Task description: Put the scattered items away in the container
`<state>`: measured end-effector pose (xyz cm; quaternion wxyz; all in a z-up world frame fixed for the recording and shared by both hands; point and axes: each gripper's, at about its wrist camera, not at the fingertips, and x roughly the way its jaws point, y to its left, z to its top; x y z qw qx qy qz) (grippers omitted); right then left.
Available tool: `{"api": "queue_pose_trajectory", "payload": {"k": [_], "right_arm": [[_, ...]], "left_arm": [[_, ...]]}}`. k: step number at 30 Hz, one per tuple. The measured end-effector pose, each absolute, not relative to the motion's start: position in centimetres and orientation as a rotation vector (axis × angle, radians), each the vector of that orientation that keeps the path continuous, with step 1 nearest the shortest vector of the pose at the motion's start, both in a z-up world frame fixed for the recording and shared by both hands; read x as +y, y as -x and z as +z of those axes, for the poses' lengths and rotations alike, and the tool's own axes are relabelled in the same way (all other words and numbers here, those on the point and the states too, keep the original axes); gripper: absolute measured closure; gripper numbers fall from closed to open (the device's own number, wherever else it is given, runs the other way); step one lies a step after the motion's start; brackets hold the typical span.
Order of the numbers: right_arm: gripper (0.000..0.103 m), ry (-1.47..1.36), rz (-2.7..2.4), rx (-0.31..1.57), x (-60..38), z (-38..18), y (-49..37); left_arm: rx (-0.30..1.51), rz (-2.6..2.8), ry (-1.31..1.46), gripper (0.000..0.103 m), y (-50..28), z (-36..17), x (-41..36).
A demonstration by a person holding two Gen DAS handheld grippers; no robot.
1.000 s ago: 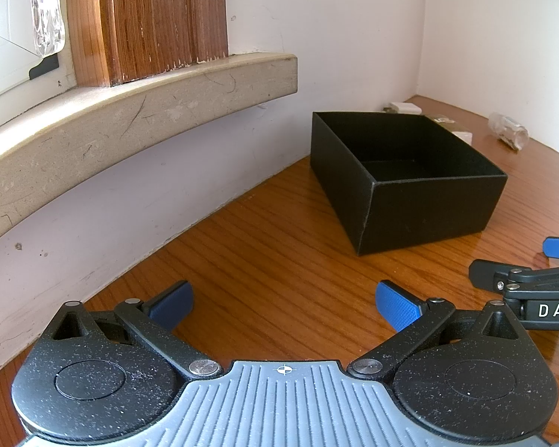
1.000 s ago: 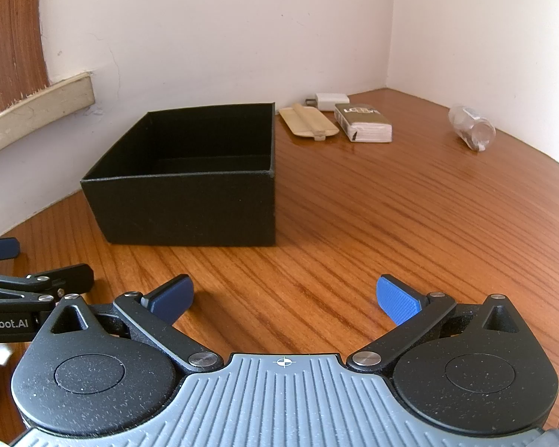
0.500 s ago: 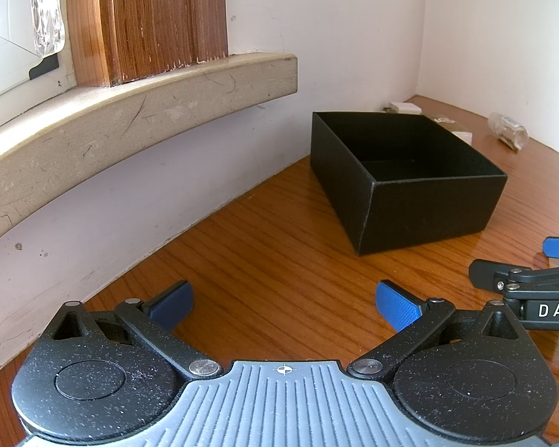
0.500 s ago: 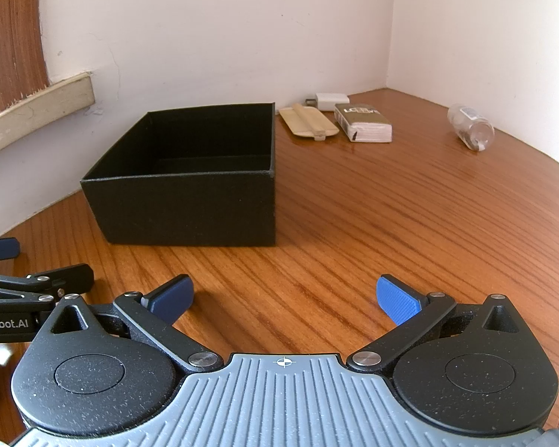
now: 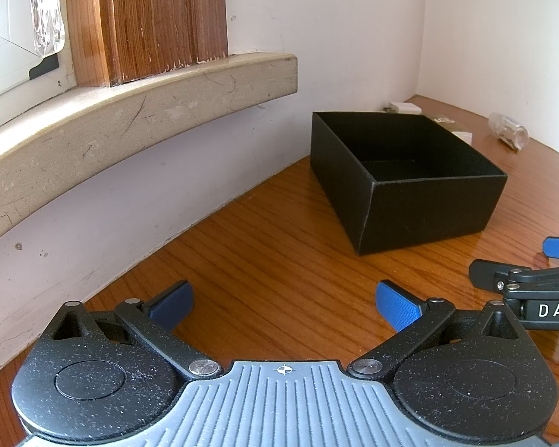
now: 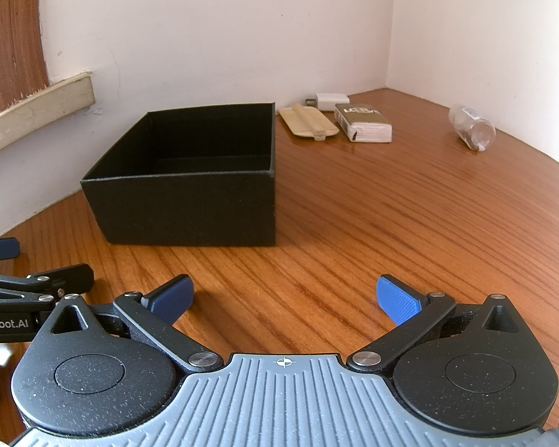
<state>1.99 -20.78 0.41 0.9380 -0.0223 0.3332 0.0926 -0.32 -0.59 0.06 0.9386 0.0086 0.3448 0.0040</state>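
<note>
The right gripper (image 6: pixel 284 300) and the left gripper (image 5: pixel 284 303) sit low over a wooden table (image 6: pixel 410 223), side by side, both with blue pads spread wide and holding nothing. Ahead of them, slightly left of the right gripper, stands an open black box (image 6: pixel 190 208), with bare table between. Beyond the box, by the far wall, lie a flat tan case (image 6: pixel 309 123) with its long axis running near to far, a white charger (image 6: pixel 329 101), a small carton (image 6: pixel 363 123), and, well to the right, a clear bottle (image 6: pixel 472 131) on its side.
</note>
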Motion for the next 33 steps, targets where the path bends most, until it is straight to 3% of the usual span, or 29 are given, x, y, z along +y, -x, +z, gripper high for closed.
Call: {"api": "queue_pose_trajectory", "payload": {"k": [33], "right_arm": [[0.000, 0.058, 0.229, 0.683, -21.22, 0.64, -1.91]], "left_arm": [[0.705, -0.007, -0.028, 0.000, 0.25, 0.43, -0.38]]}}
